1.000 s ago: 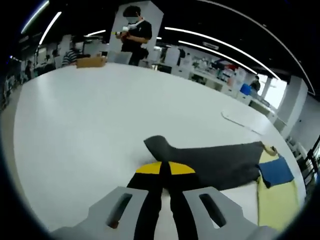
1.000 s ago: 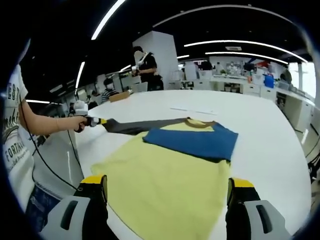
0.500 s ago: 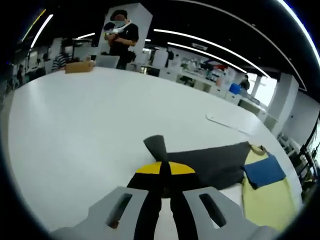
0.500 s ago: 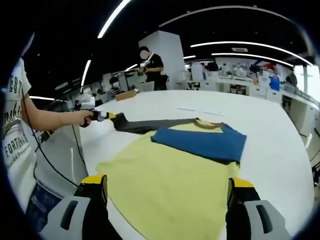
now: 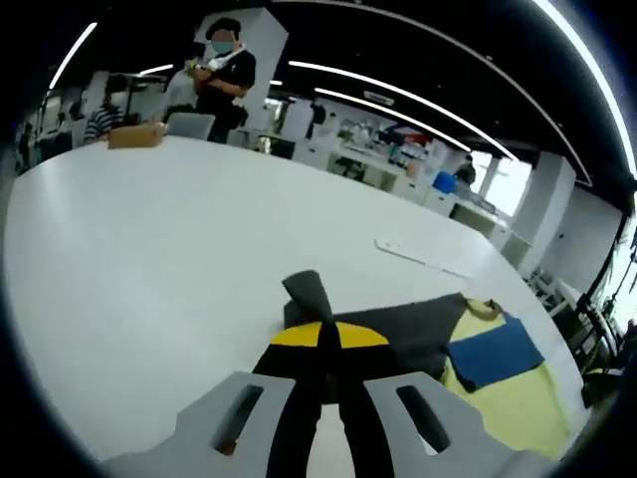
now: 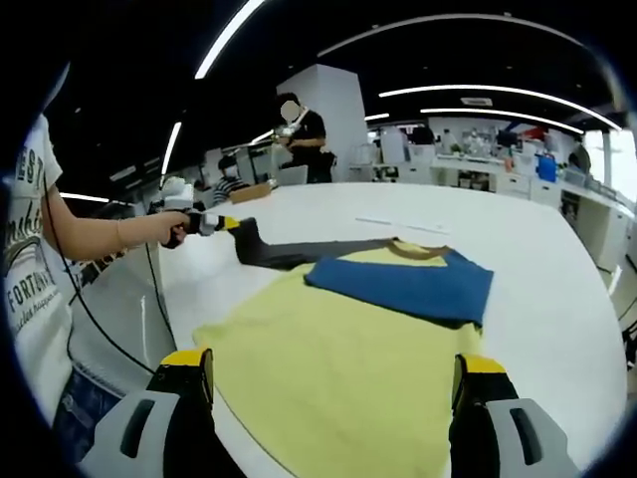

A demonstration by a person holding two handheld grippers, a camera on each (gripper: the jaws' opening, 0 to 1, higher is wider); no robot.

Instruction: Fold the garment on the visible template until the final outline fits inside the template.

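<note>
A T-shirt lies flat on the white table (image 6: 557, 289), with a yellow body (image 6: 338, 349), a blue sleeve (image 6: 403, 284) folded across its chest and a dark grey sleeve (image 6: 299, 251) stretched out to the left. My left gripper (image 5: 326, 334) is shut on the grey sleeve (image 5: 398, 334) near its cuff (image 5: 304, 294), which stands up past the jaw tips. In the right gripper view the left gripper (image 6: 214, 224) holds that sleeve end raised off the table. My right gripper (image 6: 333, 398) is open, jaws wide apart over the shirt's near hem, holding nothing.
A thin pale strip (image 5: 418, 257) lies on the table beyond the shirt. A cardboard box (image 5: 136, 134) sits at the far edge, where a person in black (image 5: 221, 75) stands. A person's forearm (image 6: 100, 239) and a cable (image 6: 109, 329) are at the left.
My left gripper has lifted the grey sleeve end and carried it a little toward the shirt body. The right gripper stays open in place.
</note>
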